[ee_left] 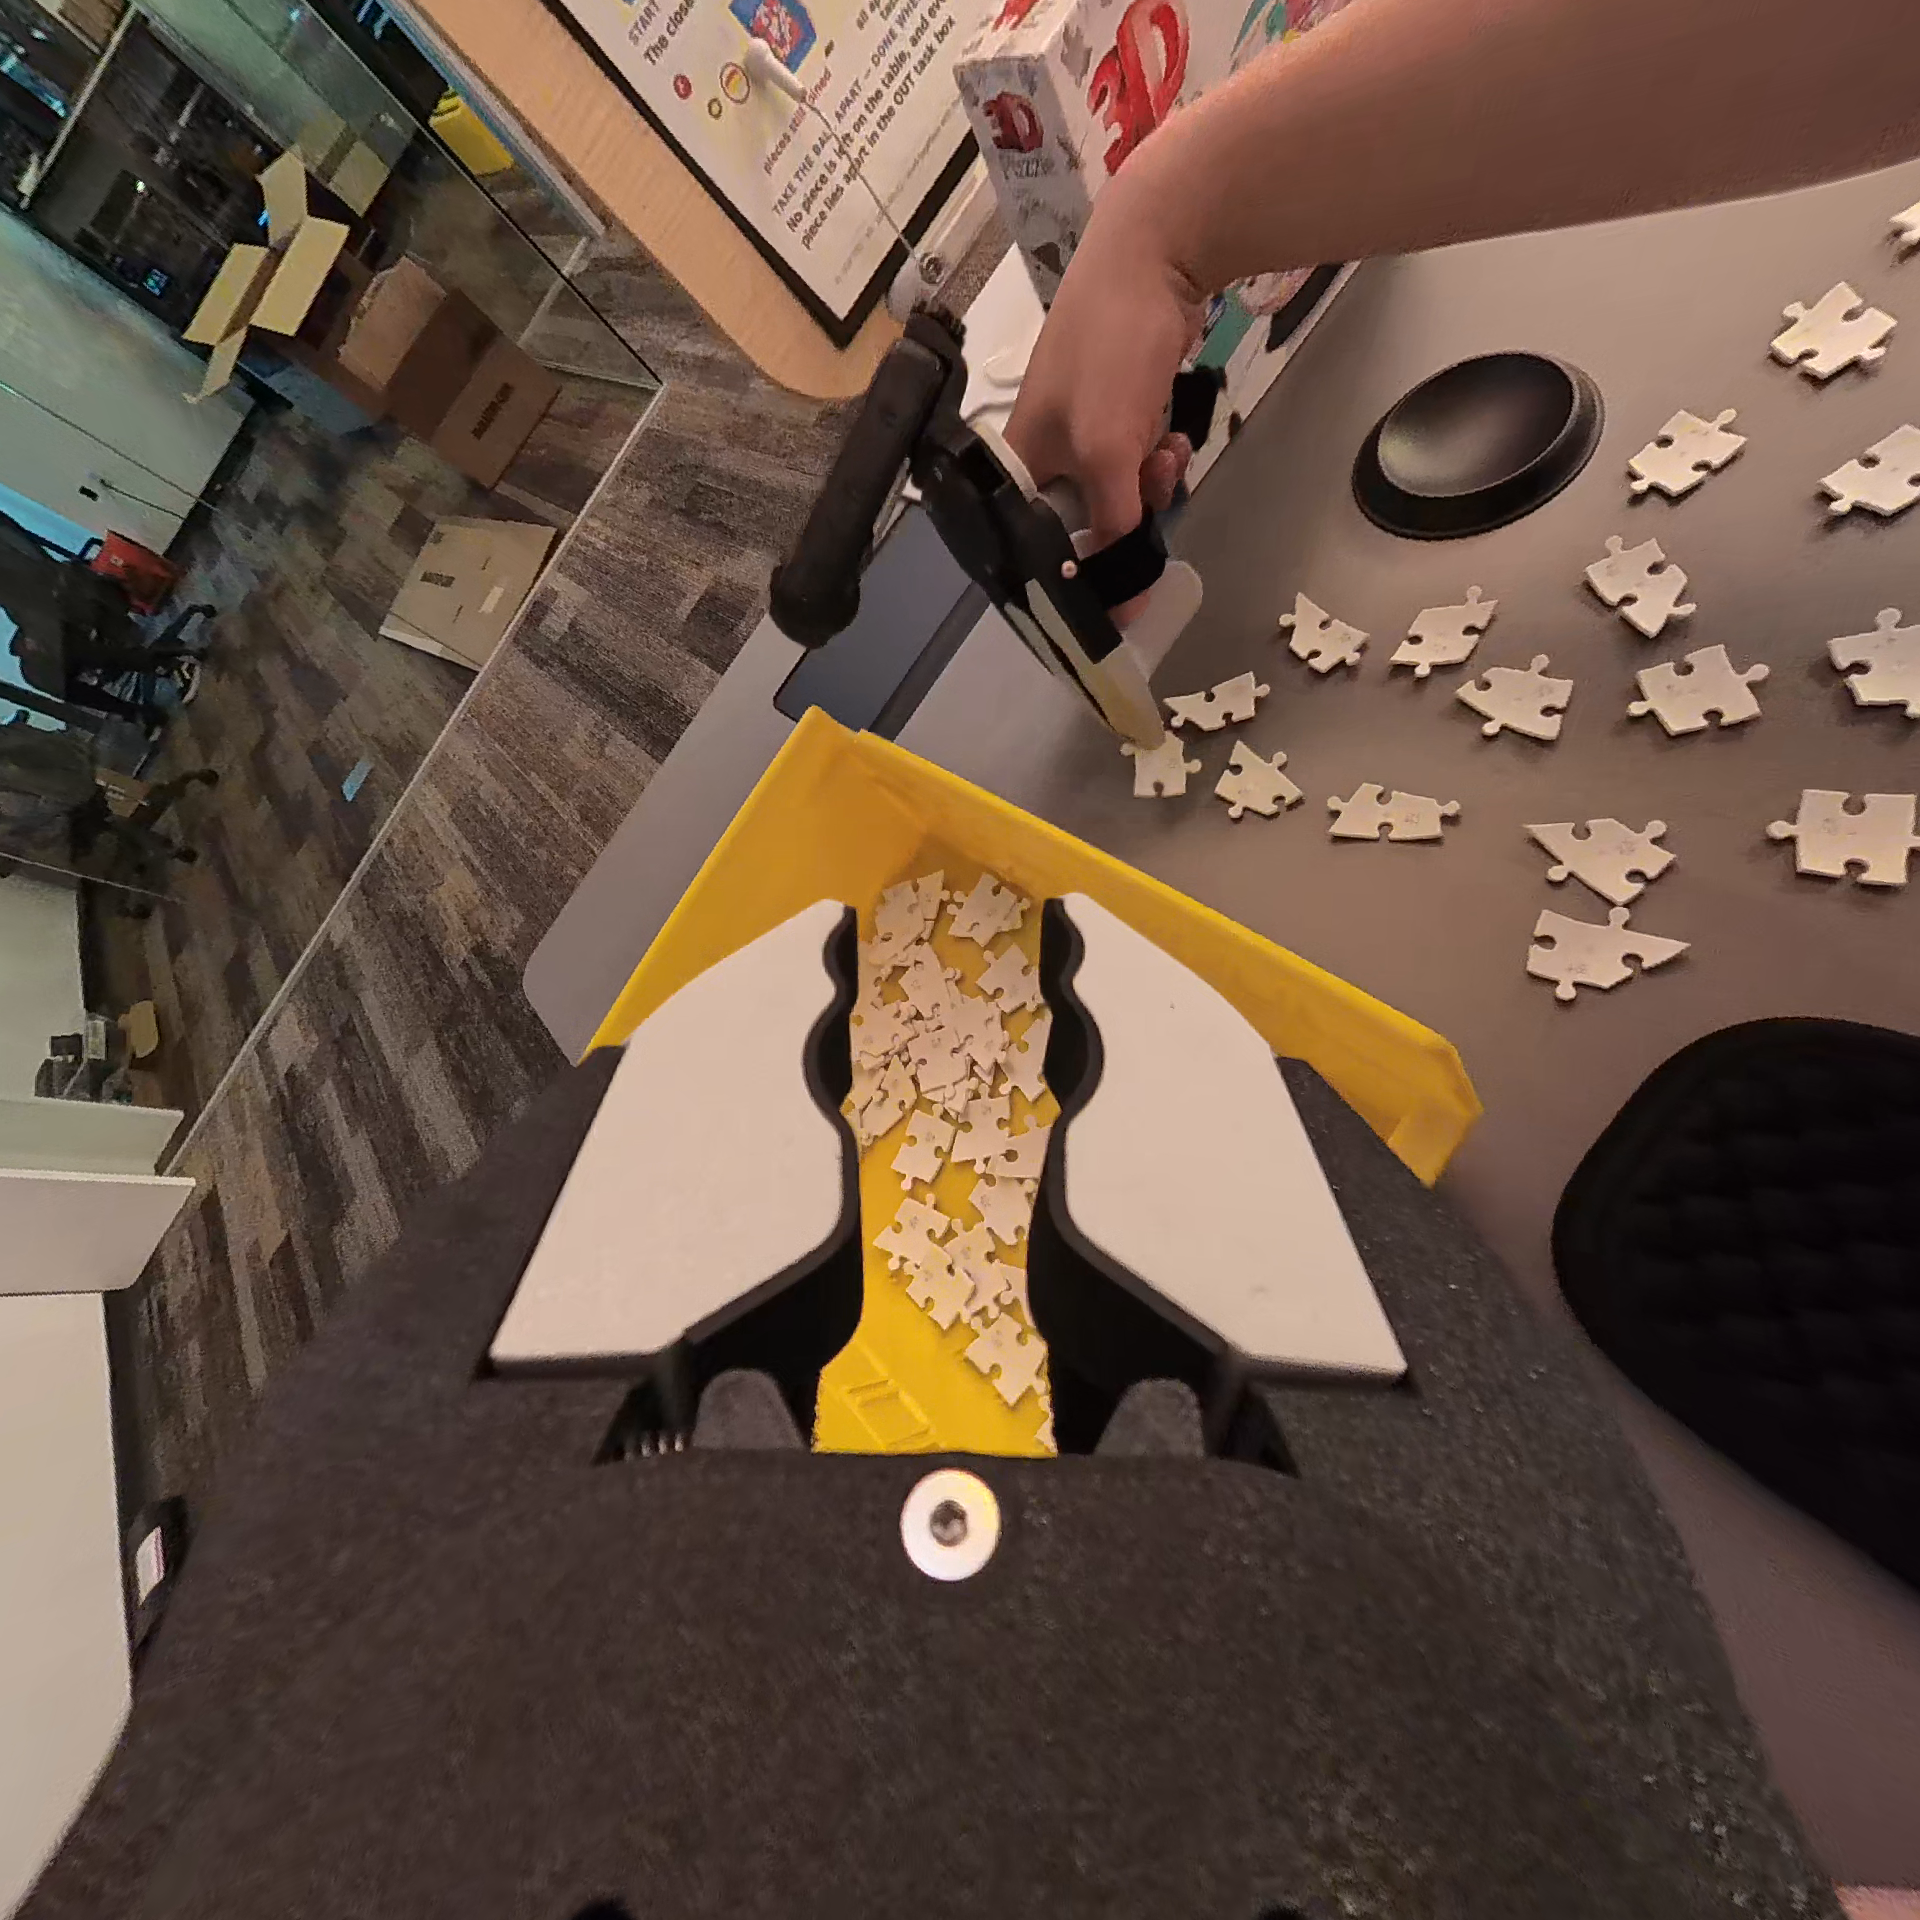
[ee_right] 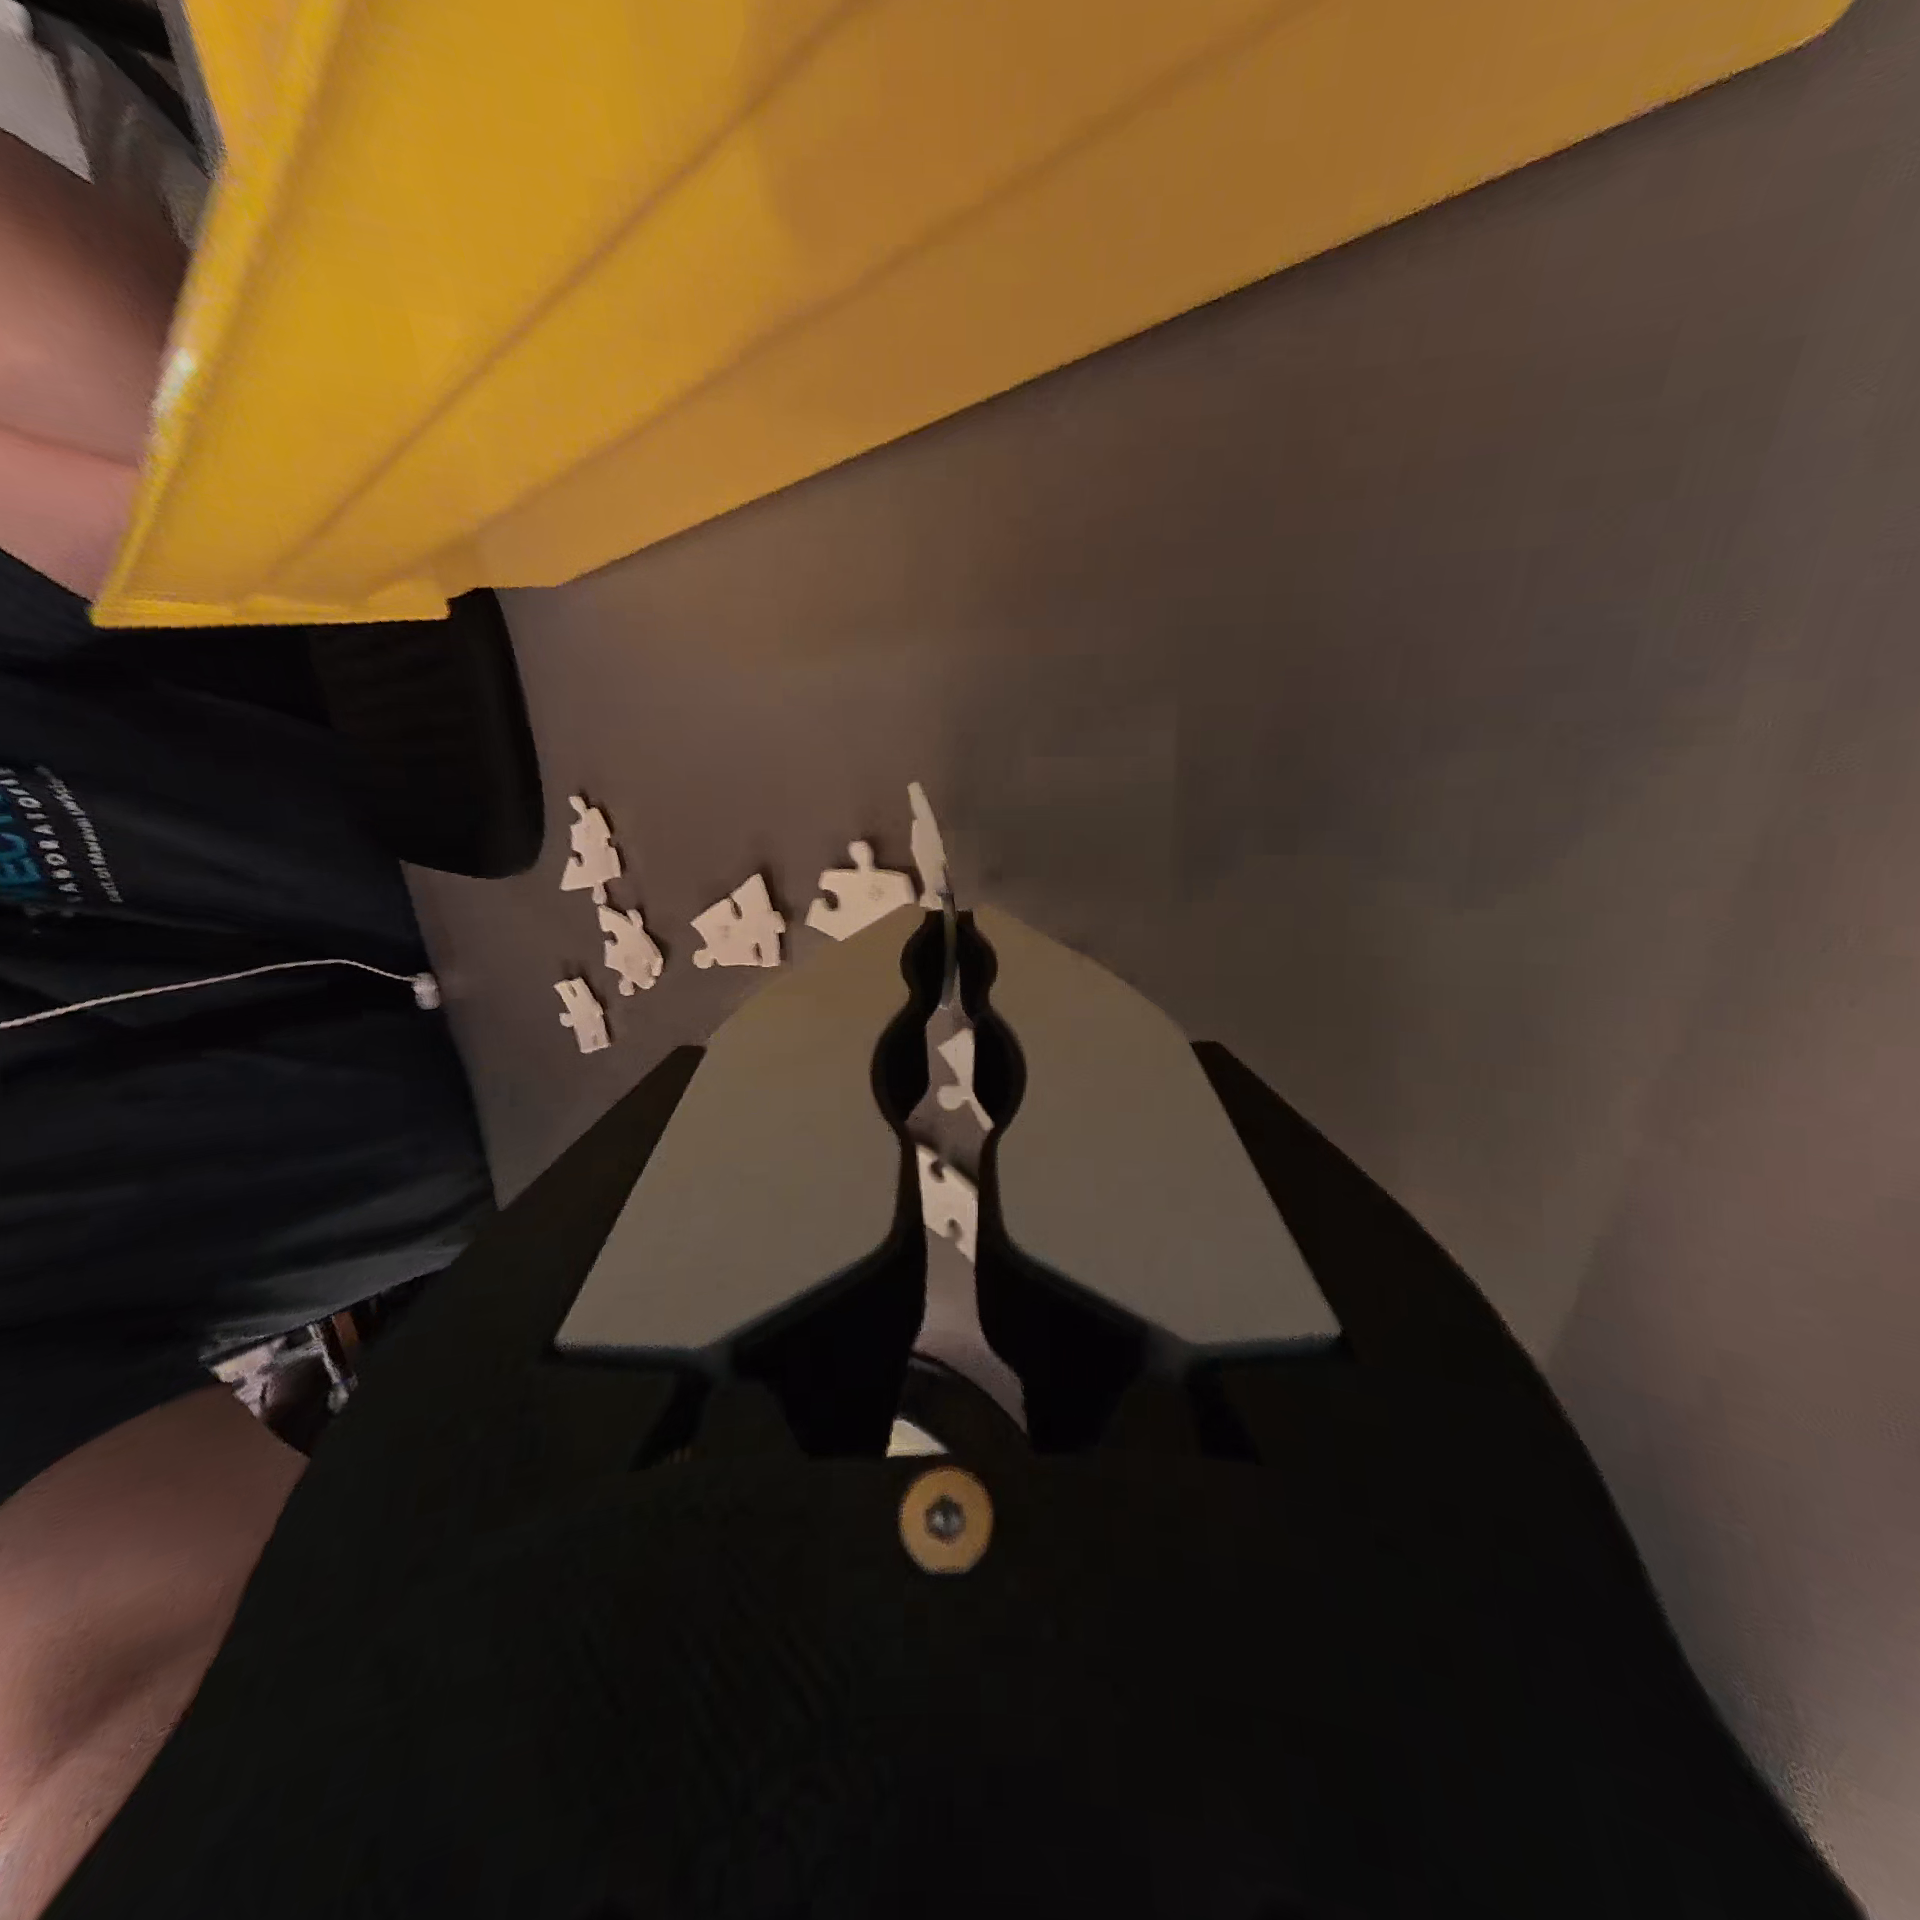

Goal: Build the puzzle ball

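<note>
One puzzle piece [ee_right: 928, 844], seemingly pinched edge-on in the nearly closed right gripper [ee_right: 948, 940] near the table's [ee_right: 1455, 831] edge; sorting continues, next needs a clean lift; left gripper [ee_left: 948, 1039] gapes empty over the yellow bin [ee_left: 1195, 935].

Beyond the grey table [ee_left: 1455, 665] we see a patterned carpet floor [ee_left: 343, 904] with several cardboard boxes [ee_left: 468, 400] standing far to the left, one of them with its flaps open. A glass partition [ee_left: 343, 135] runs above them. A white board with printed writing [ee_left: 831, 125] leans at the table's far edge. A black mesh chair back [ee_left: 1756, 1247] sits near us on the right.
</note>
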{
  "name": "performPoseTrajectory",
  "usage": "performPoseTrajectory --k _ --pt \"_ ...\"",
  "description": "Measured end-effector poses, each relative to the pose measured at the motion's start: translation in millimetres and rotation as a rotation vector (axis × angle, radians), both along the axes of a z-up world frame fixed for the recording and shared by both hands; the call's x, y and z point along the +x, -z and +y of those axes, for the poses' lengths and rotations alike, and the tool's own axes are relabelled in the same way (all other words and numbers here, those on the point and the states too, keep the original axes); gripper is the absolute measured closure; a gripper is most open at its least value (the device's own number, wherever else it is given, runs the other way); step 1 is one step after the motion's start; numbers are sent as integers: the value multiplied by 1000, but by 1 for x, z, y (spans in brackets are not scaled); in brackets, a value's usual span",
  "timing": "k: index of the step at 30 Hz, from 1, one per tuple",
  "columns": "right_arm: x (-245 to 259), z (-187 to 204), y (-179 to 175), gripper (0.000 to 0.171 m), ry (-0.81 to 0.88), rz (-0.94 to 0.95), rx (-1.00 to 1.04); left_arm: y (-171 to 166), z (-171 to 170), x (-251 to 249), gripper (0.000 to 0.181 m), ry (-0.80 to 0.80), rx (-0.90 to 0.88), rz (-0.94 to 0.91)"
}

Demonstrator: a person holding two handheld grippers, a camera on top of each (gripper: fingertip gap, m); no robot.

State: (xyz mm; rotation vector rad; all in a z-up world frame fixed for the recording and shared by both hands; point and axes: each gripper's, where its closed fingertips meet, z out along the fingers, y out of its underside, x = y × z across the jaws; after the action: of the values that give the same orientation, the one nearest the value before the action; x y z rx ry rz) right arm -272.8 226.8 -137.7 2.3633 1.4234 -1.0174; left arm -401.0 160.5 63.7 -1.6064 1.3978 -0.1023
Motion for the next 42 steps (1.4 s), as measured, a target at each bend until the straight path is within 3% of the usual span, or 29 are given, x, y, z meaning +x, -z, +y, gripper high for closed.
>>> performPoseTrajectory --k 6,13,19,25,31,36,38,42 --pt "2 10 9 167 -8 -24 23 3 3 -4 148 -9 -19 1" --pt "2 29 10 151 -13 4 210 6 5 -5 147 -15 -24 9" --pt "-7 46 -46 147 20 93 615 19 23 -29 147 -121 -63 48" --pt "-2 -35 -129 144 52 233 961 82 67 -38 148 -171 -211 160" --pt "36 -123 -146 144 191 289 1022 152 86 -20 144 -77 -327 258" --pt "72 -144 -139 144 311 243 1055 186 89 -18 150 -49 -345 366" --pt "79 -144 -143 147 364 275 1059 193 92 -19 165 -65 -338 394" --pt "92 -143 -147 147 392 261 1041 201 95 -21 160 -92 -362 421"
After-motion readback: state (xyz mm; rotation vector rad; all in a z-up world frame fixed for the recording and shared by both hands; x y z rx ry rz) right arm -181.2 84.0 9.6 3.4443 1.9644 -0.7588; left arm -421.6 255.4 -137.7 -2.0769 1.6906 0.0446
